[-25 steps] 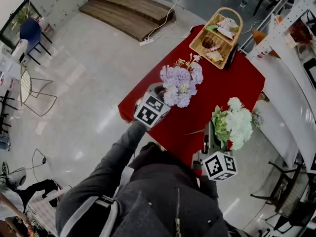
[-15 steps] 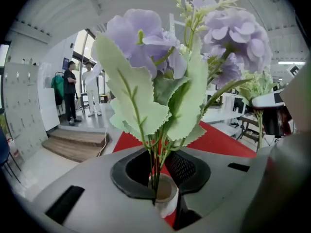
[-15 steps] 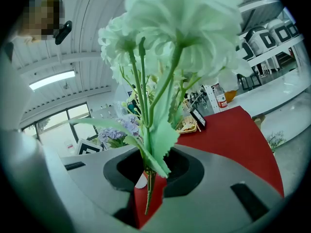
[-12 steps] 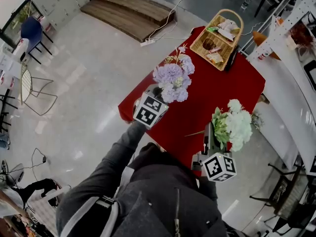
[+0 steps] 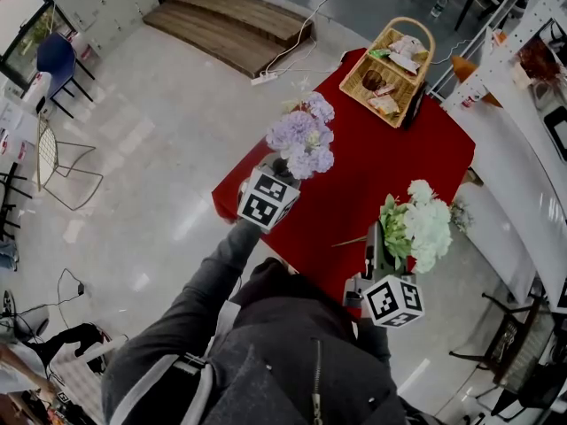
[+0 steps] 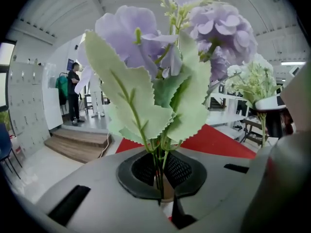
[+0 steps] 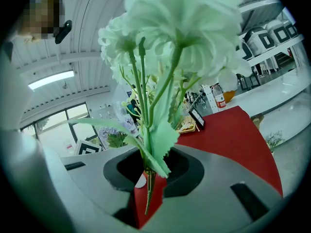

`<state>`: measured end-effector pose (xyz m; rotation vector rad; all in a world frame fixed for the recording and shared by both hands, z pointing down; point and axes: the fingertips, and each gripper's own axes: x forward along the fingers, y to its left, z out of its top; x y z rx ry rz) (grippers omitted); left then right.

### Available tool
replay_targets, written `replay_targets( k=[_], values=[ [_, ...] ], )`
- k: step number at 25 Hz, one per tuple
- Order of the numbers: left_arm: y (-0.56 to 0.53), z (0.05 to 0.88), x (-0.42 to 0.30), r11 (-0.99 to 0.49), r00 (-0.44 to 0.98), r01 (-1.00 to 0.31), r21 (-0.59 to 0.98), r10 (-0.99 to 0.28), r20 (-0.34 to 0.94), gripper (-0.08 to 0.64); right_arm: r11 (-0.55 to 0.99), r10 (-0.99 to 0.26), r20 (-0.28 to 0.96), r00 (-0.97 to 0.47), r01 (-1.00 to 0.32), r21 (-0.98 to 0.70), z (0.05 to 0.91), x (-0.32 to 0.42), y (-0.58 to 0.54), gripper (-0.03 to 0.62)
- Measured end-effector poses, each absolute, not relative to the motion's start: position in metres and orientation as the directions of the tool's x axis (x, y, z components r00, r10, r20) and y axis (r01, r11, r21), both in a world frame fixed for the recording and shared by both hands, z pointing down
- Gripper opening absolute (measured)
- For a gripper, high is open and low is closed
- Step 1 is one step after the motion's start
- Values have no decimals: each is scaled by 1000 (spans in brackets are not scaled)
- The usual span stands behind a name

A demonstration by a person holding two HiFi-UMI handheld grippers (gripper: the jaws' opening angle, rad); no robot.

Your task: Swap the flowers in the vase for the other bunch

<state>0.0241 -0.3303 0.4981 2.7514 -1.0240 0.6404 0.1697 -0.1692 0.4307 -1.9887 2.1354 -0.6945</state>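
Note:
The purple bunch (image 5: 301, 135) stands up out of my left gripper (image 5: 281, 168) over the near left part of the red table (image 5: 390, 149). Its jaws have just been closing and now pinch the thin green stems (image 6: 158, 166). A pale rim (image 6: 166, 194), perhaps the vase, shows right under the stems; the head view hides it. My right gripper (image 5: 376, 251) is shut on the stems (image 7: 146, 176) of the white and green bunch (image 5: 423, 224), which it holds upright over the table's near right edge.
A wicker basket (image 5: 390, 60) with small items sits at the table's far end. A white counter (image 5: 523, 175) runs along the right. Wooden steps (image 5: 230, 25) and a cable lie beyond the table, and chairs (image 5: 53, 162) stand far left.
The left jaws have closed on the purple stems. In the head view the purple bunch has shifted up and to the left, away from me. The right gripper and the white bunch have not moved.

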Motion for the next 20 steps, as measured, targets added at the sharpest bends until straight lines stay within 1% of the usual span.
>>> replay_targets(
  k=[20],
  values=[
    [-330,475,16,-753,705,-658,10,-611,361,6,39,-969,204,-137,-906,-422,431,163,-170,80]
  ],
)
